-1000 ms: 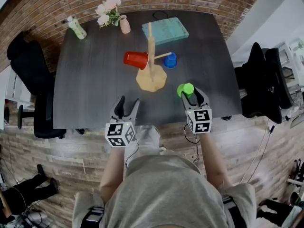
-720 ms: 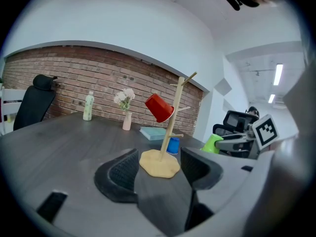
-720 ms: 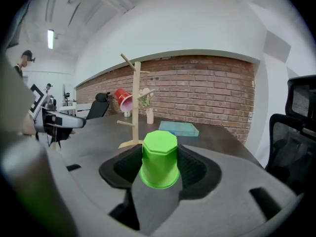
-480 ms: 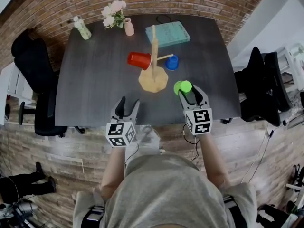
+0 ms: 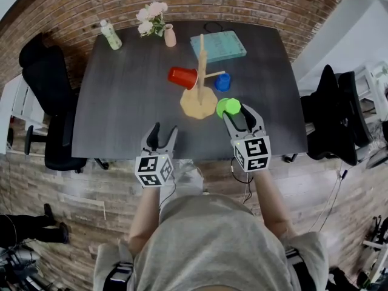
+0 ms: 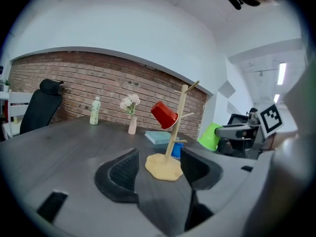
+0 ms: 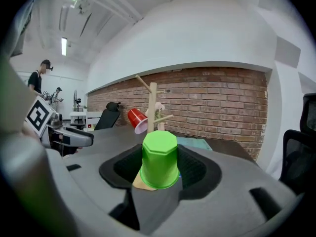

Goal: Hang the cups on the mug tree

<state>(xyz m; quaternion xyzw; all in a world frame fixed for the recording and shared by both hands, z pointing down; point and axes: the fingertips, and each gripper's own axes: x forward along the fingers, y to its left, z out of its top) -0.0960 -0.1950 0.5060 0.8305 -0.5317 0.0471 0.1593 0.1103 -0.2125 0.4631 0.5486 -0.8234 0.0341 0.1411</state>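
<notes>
Seemingly light and squashable, the green plastic cup (image 7: 160,159) is sitting pinched by its sidewalls in the right gripper (image 5: 238,115) (the left gripper (image 6: 155,169) is gaping, empty).

So, layout-wise: the mug tree (image 5: 199,102) is set on the table (image 5: 121,114), a bit right of centre. One cup (image 5: 182,77) is hung on its left peg. A second cup (image 5: 223,82) is found just right of the post, by the right peg (hung or standing, can't be told). A third cup (image 5: 228,107) is held between the jaws of the right gripper (image 5: 237,114), just right of the tree's base. The left gripper (image 5: 164,130) is kept over the near edge, well left of that. A book (image 5: 218,45) is laid behind the tree, with a vase (image 5: 170,37) and a bottle (image 5: 111,35) placed further left along the far edge. A chair (image 5: 45,83) is parked left of the table, and another chair (image 5: 330,102) right of it.
</notes>
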